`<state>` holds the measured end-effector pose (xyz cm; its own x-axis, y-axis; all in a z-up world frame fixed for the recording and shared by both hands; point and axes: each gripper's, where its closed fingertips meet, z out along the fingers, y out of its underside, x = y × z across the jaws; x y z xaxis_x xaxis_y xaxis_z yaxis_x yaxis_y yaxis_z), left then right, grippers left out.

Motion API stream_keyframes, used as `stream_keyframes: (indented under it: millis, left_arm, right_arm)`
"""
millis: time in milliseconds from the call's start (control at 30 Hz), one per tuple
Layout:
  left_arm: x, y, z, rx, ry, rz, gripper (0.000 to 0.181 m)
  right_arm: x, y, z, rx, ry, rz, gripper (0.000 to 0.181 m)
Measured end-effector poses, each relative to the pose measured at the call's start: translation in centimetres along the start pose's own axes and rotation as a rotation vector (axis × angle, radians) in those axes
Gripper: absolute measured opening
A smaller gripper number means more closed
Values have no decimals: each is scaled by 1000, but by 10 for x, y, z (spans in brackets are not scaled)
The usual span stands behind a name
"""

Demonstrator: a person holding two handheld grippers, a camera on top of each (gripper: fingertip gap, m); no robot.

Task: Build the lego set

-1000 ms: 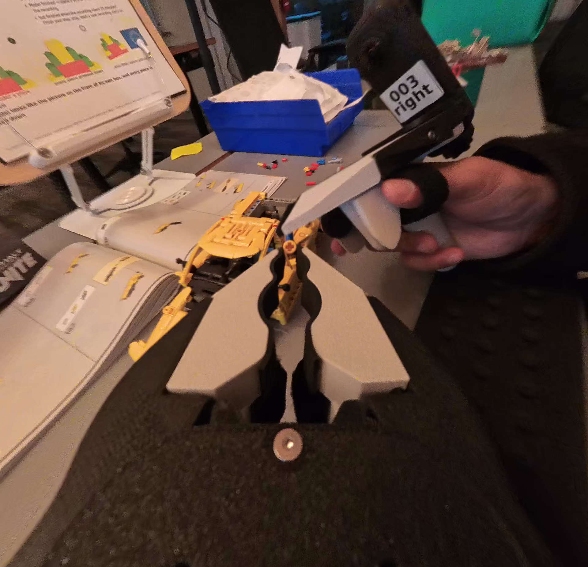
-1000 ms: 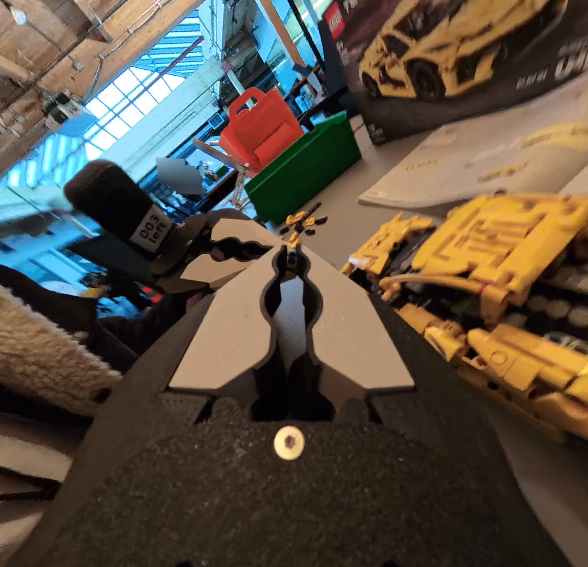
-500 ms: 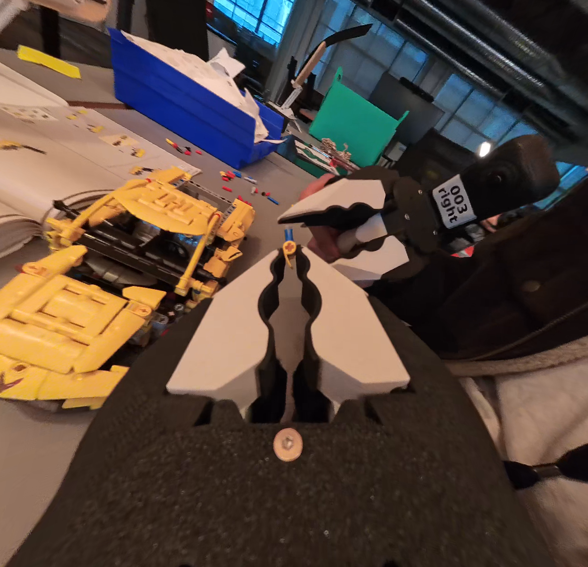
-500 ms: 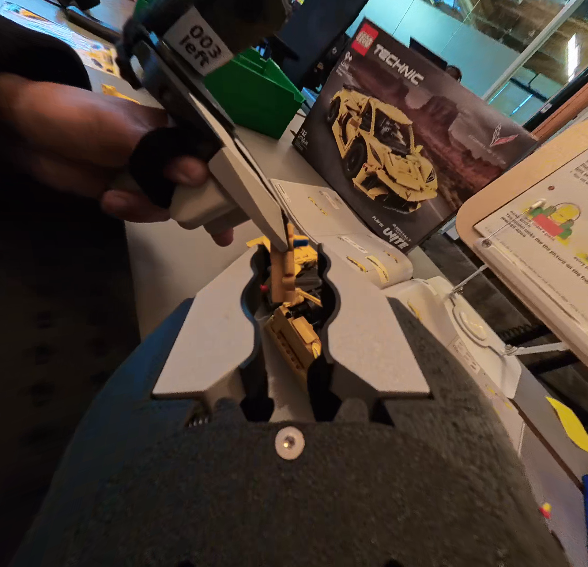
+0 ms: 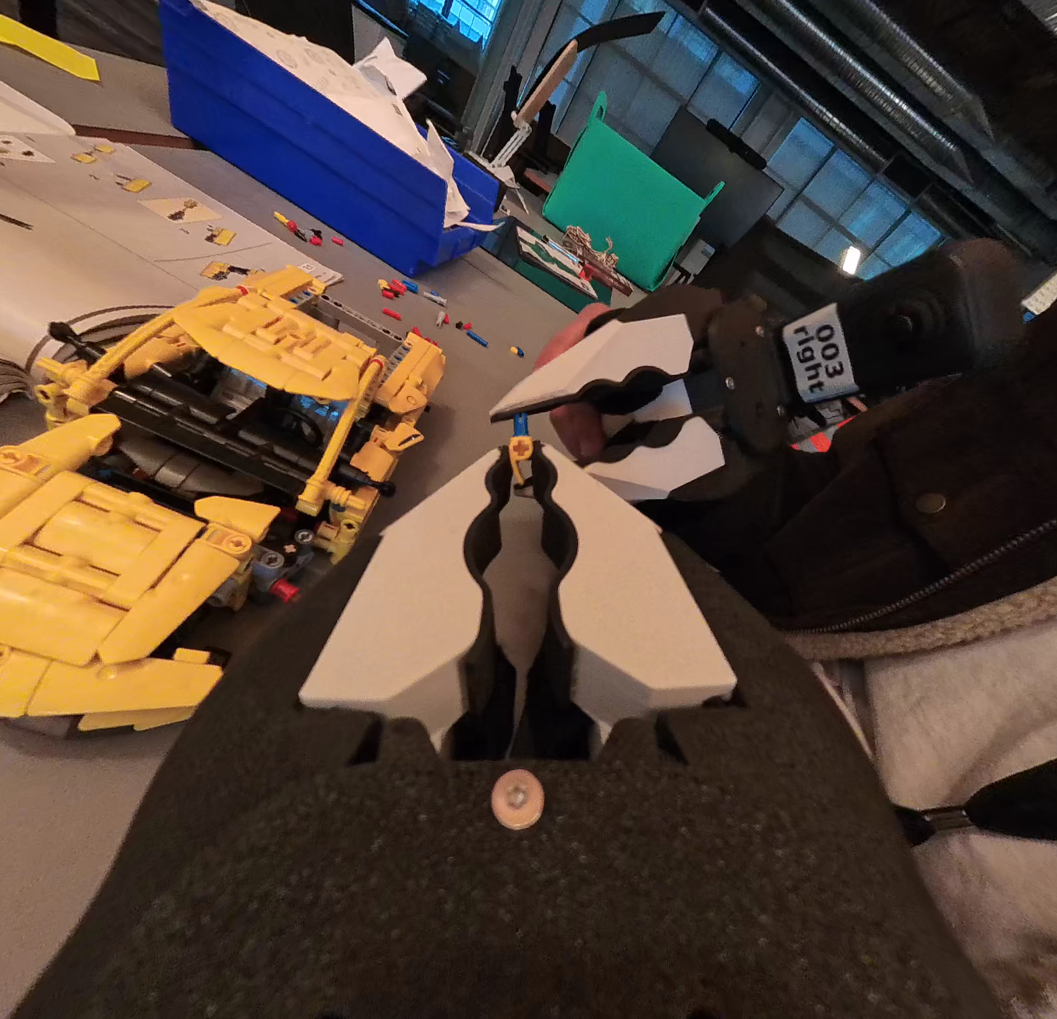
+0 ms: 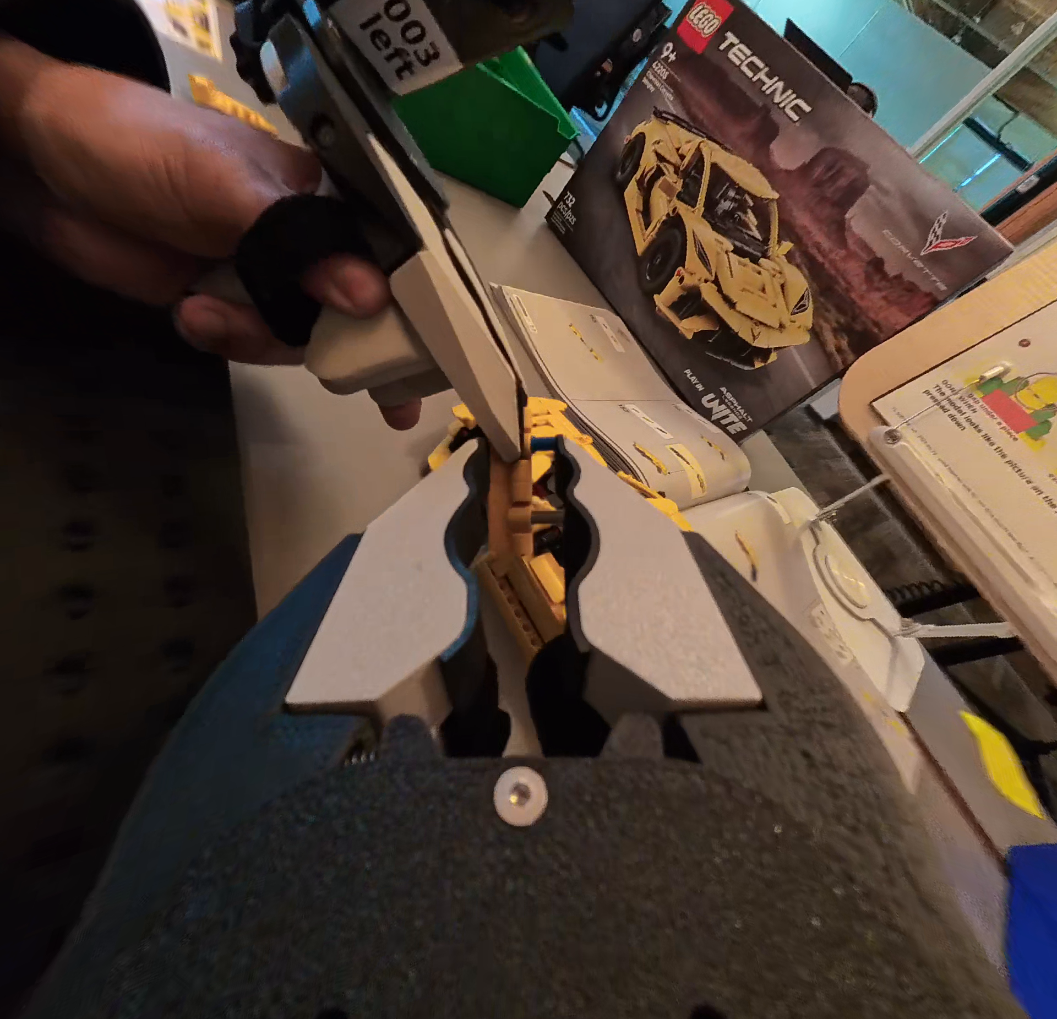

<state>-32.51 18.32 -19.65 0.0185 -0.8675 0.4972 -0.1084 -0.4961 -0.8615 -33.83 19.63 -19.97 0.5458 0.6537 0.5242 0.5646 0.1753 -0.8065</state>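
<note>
now fitting a tiny pin, up off the table.
left gripper (image 5: pixel 520 465) pinched tight on small yellow piece (image 5: pixel 520 458); right gripper (image 5: pixel 577 419) spread wide, one finger touching blue pin (image 5: pixel 519 423), maybe pushing. yellow car (image 5: pixel 189 448) waiting far left.

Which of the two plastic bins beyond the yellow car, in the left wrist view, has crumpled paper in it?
The blue bin, the long low one on the table just behind the yellow car. The green bin stands farther back and shows no paper.
</note>
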Motion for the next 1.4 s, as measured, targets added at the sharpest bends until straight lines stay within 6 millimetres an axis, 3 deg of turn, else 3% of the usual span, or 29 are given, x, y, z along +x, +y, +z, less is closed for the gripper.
stream_keyframes:
  millis: [100, 133, 200, 300, 367, 467, 533, 667, 867, 1033, 1133, 1233, 1400]
  left_arm:
    - [-1, -6, -3, 32, -8, 4, 6]
    - [-6, -8, -7, 45, -42, 13, 6]
    - [-16, -17, -17, 85, -107, 40, 6]
    - [-29, -41, -41, 174, -214, 170, 6]
    - [-43, -59, -60, 198, -318, 322, 6]
    - [-71, -85, -87, 187, -456, 553, 6]
    - [-91, -99, -99, 187, -510, 643, 6]
    - [-125, -111, -109, 247, -544, 702, 6]
    - [-139, -95, -116, 214, -564, 688, 6]
    - [-134, -85, -105, 163, -517, 684, 6]
    - [-111, -72, -85, 122, -375, 660, 6]
    - [-82, -56, -61, 88, -213, 646, 6]
    - [-39, -16, -31, -22, -9, 743, 6]
  right_arm:
    - [3, -9, -1, 78, -34, 193, 28]
    - [8, -15, -5, 124, -34, 255, 46]
    - [27, -14, -13, 145, -30, 373, 57]
    - [63, 7, -26, 116, -40, 525, 61]
    - [89, 32, -36, 68, -1, 588, 58]
    - [116, 67, -44, 62, 86, 655, 42]
    - [118, 75, -44, 54, 86, 703, 42]
    - [123, 71, -45, 75, 133, 668, 41]
    - [119, 83, -39, 52, 91, 772, 38]
    - [120, 91, -37, 52, 64, 864, 30]
    - [114, 84, -37, 65, 23, 846, 28]
    - [93, 47, -37, 167, -112, 740, 27]
    - [23, 6, -13, 154, -412, 618, 36]
